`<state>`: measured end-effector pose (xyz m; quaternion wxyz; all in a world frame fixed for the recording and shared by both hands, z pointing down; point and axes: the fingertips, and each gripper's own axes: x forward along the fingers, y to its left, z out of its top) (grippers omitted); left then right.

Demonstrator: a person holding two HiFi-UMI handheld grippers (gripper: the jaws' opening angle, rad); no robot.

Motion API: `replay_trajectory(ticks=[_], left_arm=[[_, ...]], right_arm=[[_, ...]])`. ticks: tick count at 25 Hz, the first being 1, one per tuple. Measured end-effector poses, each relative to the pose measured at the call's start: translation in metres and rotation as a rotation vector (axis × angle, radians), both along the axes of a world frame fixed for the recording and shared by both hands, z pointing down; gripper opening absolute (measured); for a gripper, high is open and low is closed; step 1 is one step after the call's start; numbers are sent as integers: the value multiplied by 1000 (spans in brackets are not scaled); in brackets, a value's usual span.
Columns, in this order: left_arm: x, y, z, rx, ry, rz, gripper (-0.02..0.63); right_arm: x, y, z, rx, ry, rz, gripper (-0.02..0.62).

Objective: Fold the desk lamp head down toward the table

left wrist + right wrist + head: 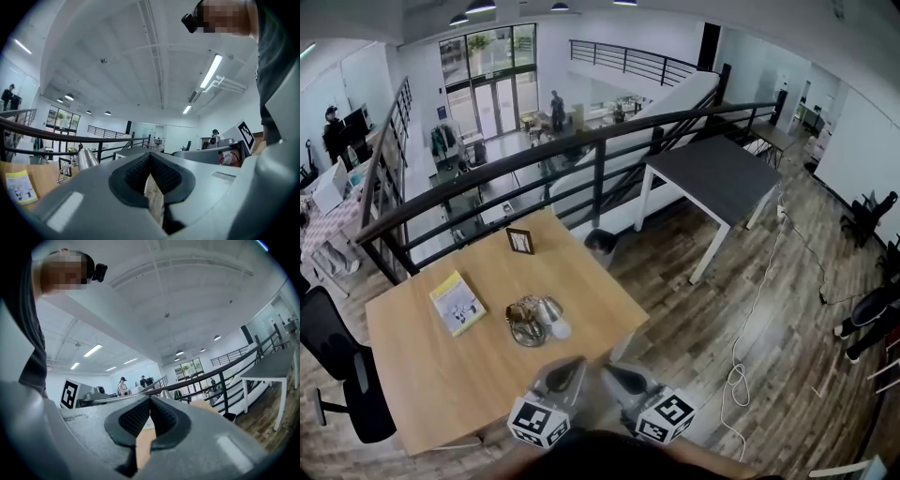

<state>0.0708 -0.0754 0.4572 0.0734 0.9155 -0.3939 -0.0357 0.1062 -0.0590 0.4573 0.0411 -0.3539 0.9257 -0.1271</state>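
Note:
A metal desk lamp (532, 321) lies low near the middle of the wooden table (441, 375), its white bulb end toward the right. My left gripper (572, 364) and right gripper (614, 370) hover side by side at the table's near edge, short of the lamp and not touching it. Both point level with their jaws shut and nothing between them. In the left gripper view the lamp's shiny head (86, 158) shows to the left beyond the shut left gripper (150, 157). The right gripper (150, 399) view shows its pads together, with the lamp mostly hidden behind them.
A yellow booklet (457, 302) lies left of the lamp and a small picture frame (520, 241) stands at the far edge. A black chair (337, 366) sits at the table's left. Behind are a dark railing (581, 141), a grey table (712, 173) and a white floor cable (736, 375).

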Motion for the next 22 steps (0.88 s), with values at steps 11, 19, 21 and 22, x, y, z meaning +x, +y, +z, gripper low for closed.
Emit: replay_trajectory(ticks=[11,19,21,22], left_arm=[[-69,-62,-7,2,3,48,2],[-99,-84,11,-36,13,42,2],[-102,-90,14,-50,17,33,2],[-104,-93,16,-55,18,27,2]], right_arm=[[-65,-70,-5,3,38,41,20],[-92,-106,8,-24,100,32,81],[-95,-116,14,-48,106,22,104],[-97,-120,17,-59,113,15,115]])
